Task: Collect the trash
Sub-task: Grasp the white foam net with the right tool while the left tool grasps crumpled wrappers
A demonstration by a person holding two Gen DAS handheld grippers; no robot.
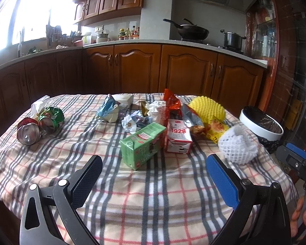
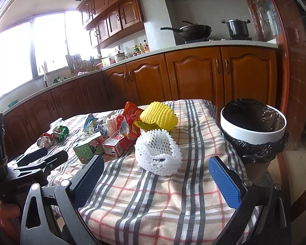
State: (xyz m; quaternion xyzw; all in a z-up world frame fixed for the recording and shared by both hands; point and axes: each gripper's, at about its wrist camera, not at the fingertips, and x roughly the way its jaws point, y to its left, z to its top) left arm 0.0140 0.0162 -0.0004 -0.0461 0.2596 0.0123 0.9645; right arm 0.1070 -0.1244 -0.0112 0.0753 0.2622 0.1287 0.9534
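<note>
Both hand-held grippers [image 1: 154, 168] [image 2: 156, 170] gape, empty; white foam net [image 2: 159, 153] on plaid cloth [image 2: 153, 204].

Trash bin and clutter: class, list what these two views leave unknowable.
- Trash bin: inside too dark, right wrist view; contents unknown.
- Crushed cans: labels too small, left wrist view.
- White foam net: its wall hides whatever is inside.
- Tablecloth: hides the table.

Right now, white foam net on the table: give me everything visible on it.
The white foam net is a soft-looking mesh fruit sleeve, slumped into an open cup shape, mouth facing the right wrist camera. It lies on the plaid tablecloth near the table's right edge, in front of the yellow foam net, bin to its right. Neither tool touches it.
</note>
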